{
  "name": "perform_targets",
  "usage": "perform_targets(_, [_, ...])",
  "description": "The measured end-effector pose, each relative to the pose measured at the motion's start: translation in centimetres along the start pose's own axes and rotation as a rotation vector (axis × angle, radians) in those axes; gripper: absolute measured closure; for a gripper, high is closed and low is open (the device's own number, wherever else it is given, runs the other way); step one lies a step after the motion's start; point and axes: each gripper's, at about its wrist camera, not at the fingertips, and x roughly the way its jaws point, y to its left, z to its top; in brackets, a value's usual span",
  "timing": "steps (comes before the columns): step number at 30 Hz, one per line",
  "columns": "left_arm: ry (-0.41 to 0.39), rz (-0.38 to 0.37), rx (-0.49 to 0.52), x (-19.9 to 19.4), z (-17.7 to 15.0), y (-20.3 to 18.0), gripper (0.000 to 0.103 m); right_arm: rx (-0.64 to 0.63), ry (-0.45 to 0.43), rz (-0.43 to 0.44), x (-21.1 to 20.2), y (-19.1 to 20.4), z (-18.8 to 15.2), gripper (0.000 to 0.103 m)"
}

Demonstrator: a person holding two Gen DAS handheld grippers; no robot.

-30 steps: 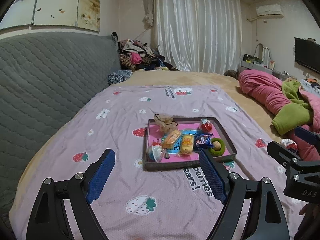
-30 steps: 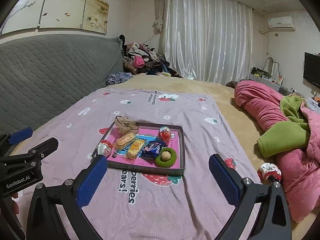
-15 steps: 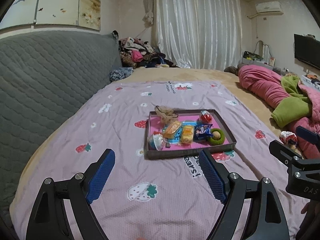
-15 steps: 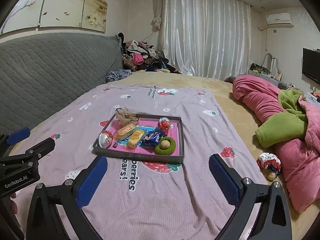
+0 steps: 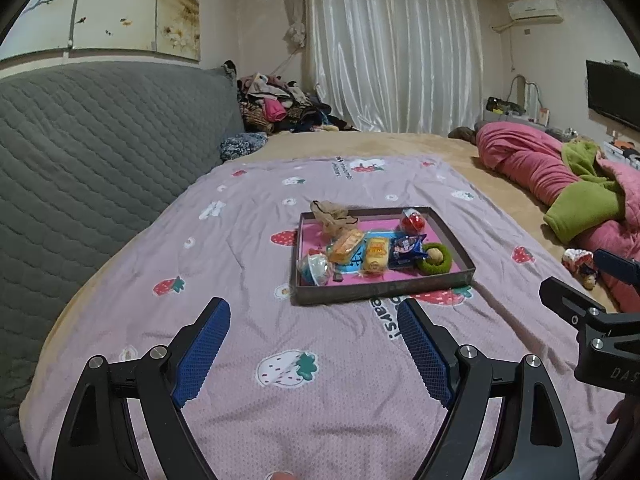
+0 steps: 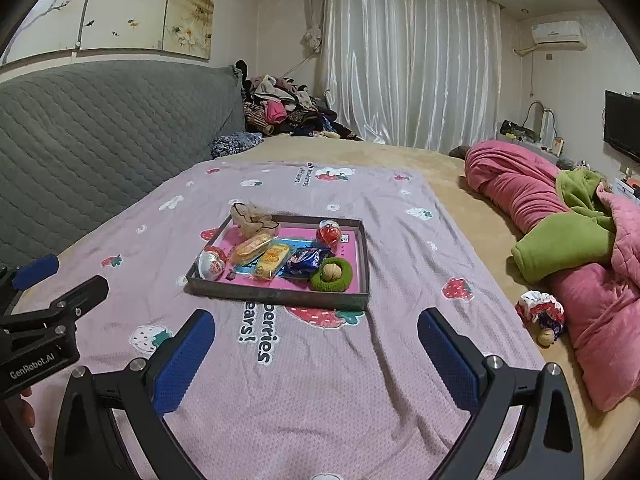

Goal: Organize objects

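Blue-padded, both the left claw and right claw hover spread wide, empty, short of the tray.

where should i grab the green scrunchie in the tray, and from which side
Probably best to pinch the green scrunchie across its fluffy ring on the near right side, coming down from above with the right hand-held gripper. It lies flat in the tray's near right corner with a walnut in its hole, and the tray wall blocks a low sideways approach.
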Motion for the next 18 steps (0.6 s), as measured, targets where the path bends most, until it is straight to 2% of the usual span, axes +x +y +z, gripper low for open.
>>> perform_targets(18, [0.034, -0.031, -0.002, 1.2, -2.6, -0.3, 0.016, -0.012, 0.040, -0.014, 1.5, 0.1, -3.1, 0.001])
